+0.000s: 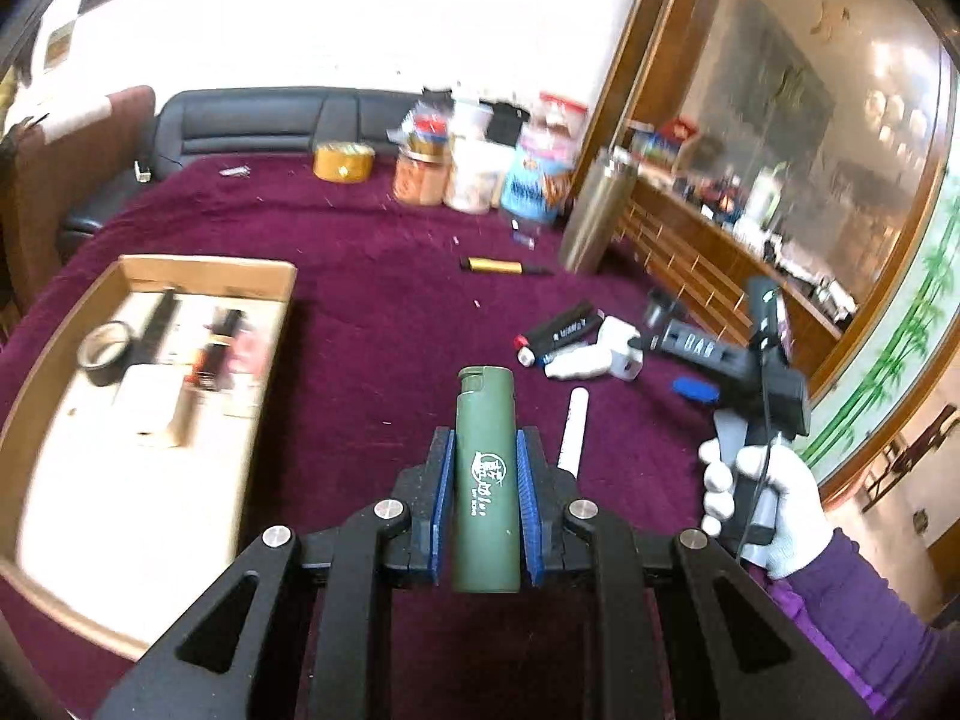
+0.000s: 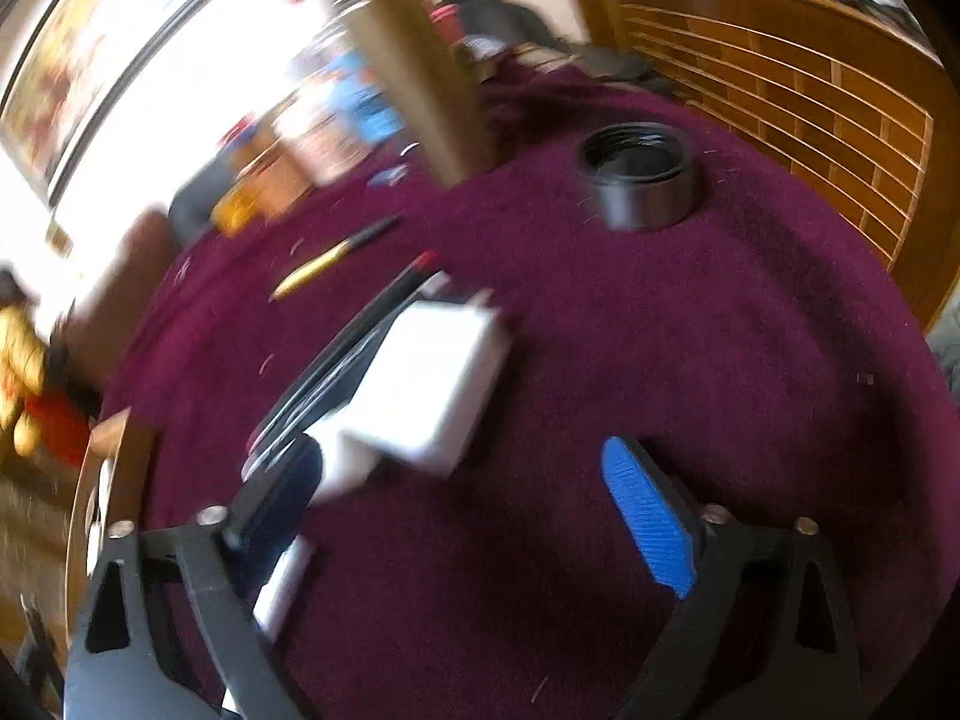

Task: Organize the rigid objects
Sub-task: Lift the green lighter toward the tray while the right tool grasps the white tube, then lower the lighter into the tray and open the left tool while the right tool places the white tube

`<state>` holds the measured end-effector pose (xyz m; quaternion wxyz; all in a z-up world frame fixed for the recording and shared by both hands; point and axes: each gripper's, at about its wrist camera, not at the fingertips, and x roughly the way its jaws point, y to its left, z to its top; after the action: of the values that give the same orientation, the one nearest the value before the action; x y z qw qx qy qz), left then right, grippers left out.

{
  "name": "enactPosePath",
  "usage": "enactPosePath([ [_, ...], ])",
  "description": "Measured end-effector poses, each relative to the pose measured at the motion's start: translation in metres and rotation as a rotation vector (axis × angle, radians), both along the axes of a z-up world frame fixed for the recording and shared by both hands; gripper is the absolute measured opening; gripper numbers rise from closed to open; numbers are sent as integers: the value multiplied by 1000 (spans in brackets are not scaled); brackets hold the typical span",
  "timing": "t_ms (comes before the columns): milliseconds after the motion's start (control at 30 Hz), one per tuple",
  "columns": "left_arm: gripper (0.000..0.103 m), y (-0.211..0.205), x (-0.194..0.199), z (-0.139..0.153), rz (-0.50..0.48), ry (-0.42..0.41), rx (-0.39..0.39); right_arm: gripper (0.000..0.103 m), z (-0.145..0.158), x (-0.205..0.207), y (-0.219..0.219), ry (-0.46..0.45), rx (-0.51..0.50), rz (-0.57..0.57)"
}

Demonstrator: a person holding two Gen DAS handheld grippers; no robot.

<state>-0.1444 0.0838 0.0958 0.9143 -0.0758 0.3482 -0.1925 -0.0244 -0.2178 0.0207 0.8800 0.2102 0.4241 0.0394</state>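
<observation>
My left gripper (image 1: pixel 485 450) is shut on a green lighter (image 1: pixel 486 480) and holds it upright above the purple tablecloth (image 1: pixel 372 312). A cardboard box (image 1: pixel 150 414) with tape, a white block and dark items lies to its left. My right gripper (image 2: pixel 462 480) is open just above the cloth, its blue pads (image 2: pixel 648 528) wide apart. A white charger (image 2: pixel 432 384) and black markers (image 2: pixel 342 360) lie at its left finger. The right gripper also shows in the left wrist view (image 1: pixel 744 360), held by a gloved hand beside the white charger (image 1: pixel 606 354).
A yellow pen (image 1: pixel 498 266), a white stick (image 1: pixel 573 426), a metal flask (image 1: pixel 594 216), its black lid (image 2: pixel 639 177), jars and packets (image 1: pixel 468 168) stand on the cloth. A wooden cabinet (image 1: pixel 720 276) borders the right side. A sofa (image 1: pixel 252 120) is behind.
</observation>
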Motion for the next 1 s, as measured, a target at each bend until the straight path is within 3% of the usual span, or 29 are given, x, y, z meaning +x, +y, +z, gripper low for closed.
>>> enactPosePath([
  [133, 16, 25, -6, -1, 20, 0, -55, 90, 5, -22, 63, 58, -121, 138],
  [167, 17, 32, -5, -5, 25, 13, -79, 76, 0, -22, 79, 90, -150, 169],
  [200, 17, 38, -3, -9, 30, 23, -95, 55, -6, -21, 91, 117, -174, 185],
  [233, 17, 41, -3, -12, 34, 31, -105, 47, -10, -20, 103, 132, -207, 192],
  [333, 17, 62, -2, -19, 60, 53, -145, 43, -10, -17, 126, 108, -339, 170],
  [433, 17, 81, -9, -21, 102, 43, -151, 28, -10, -16, 133, 77, -402, 156],
  [500, 17, 98, -12, -23, 137, 42, -161, 13, -9, -17, 124, 76, -342, 145],
  [767, 17, 172, -6, -32, 275, 77, -205, 12, -9, -29, 92, 61, -26, 128],
  [867, 17, 188, 1, -35, 313, 96, -193, 12, -4, -30, 90, 46, 123, 162],
  [1000, 17, 198, 16, -38, 343, 123, -145, 12, 10, -29, 107, 28, 231, 232],
])
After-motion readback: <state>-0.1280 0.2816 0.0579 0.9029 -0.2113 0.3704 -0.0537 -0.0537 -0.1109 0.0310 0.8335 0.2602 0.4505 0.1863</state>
